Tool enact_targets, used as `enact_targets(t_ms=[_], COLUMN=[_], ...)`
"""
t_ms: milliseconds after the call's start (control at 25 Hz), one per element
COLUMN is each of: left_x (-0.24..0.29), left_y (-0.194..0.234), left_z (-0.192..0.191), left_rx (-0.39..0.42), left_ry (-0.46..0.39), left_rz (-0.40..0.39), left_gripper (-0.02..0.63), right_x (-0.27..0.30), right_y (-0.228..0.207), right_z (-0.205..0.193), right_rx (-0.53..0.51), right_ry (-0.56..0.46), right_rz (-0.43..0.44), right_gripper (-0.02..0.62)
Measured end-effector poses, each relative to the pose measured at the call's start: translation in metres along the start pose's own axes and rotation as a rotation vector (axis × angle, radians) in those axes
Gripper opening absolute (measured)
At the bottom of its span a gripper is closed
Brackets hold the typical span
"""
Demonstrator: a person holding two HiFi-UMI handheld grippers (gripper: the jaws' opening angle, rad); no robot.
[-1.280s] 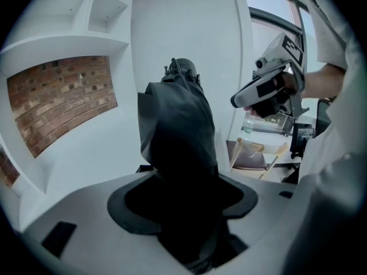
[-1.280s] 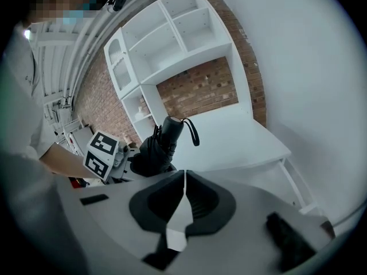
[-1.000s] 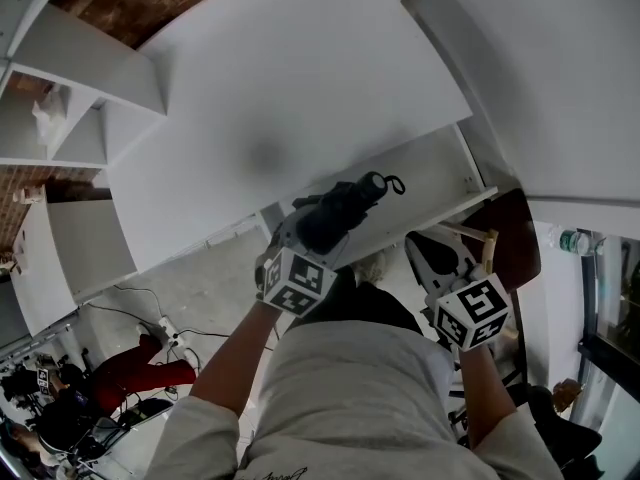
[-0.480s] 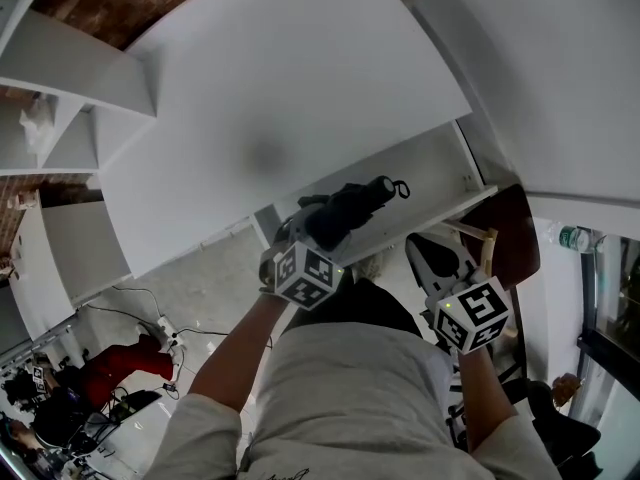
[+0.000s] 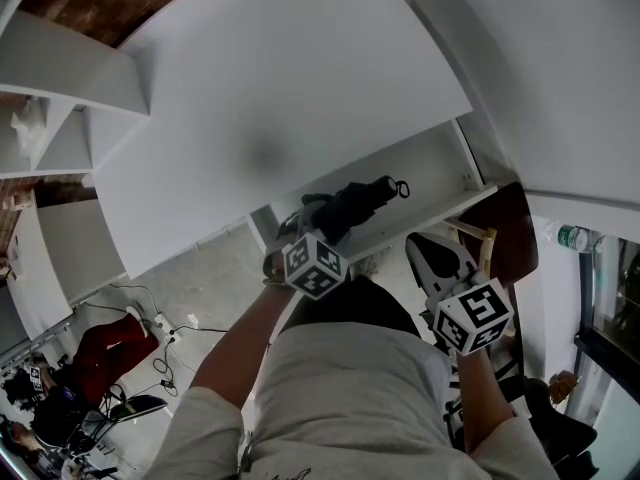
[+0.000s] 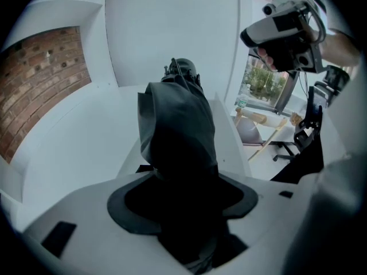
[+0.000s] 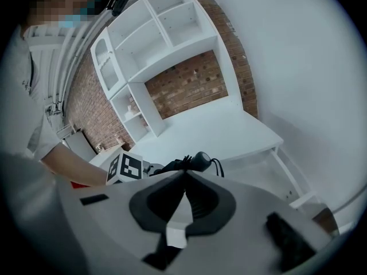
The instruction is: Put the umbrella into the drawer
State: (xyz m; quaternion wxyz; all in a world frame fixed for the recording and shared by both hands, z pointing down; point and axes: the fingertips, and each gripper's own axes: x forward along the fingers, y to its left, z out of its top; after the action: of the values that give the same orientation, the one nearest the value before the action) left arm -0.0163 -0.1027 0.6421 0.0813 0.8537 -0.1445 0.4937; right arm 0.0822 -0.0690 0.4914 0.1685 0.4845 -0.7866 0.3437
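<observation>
The left gripper is clamped on the fabric end of the folded black umbrella, so the umbrella projects forward from the jaws with its handle end and wrist loop leading. This grip probably lets the long axis be lined up with the length of the drawer before release. In the head view the umbrella lies over the open drawer, toward the drawer's left end; contact with the drawer floor cannot be confirmed. The drawer stands pulled out from under the white desk top, which leaves its cavity accessible from above. The right gripper has its jaws pressed together with nothing between them and is held back from the drawer's front, near the person's body, apparently to keep clear of the insertion path. Count: 1 umbrella, 1 open drawer, 1 desk top, 2 grippers.
</observation>
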Motion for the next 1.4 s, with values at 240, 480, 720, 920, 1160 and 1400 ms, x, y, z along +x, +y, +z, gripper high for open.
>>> enact_targets(t_ms=[240,480,720,920,1160,1400], left_x=[0.016,0.033,0.05,0.06,0.07,0.075], left_y=[0.001,0.004,0.006,0.007,0.006,0.01], left_z=[-0.007,-0.018,-0.026,-0.03,-0.035,-0.033], left_rx=[0.004,0.012,0.015,0.012,0.018,-0.001], left_ry=[0.048,0.101,0.158,0.189,0.238,0.268], left_rz=[-0.002,-0.008,-0.006,-0.007,0.002,0.018], left_gripper=[0.282,0.284,0.284,0.284,0.284,0.284], right_x=[0.004,0.005,0.002,0.002,0.002,0.002], right_y=[-0.002,-0.005,-0.011,-0.013,-0.016,-0.019], right_z=[0.001,-0.003,-0.007,-0.014,-0.02,-0.024], right_rx=[0.012,0.024,0.041,0.049,0.053,0.059], right_ry=[0.001,0.013,0.018,0.03,0.04,0.045], right_rz=[0.006,0.002,-0.006,-0.011,-0.007,-0.005], right_gripper=[0.031,0.031,0.031,0.031,0.031,0.031])
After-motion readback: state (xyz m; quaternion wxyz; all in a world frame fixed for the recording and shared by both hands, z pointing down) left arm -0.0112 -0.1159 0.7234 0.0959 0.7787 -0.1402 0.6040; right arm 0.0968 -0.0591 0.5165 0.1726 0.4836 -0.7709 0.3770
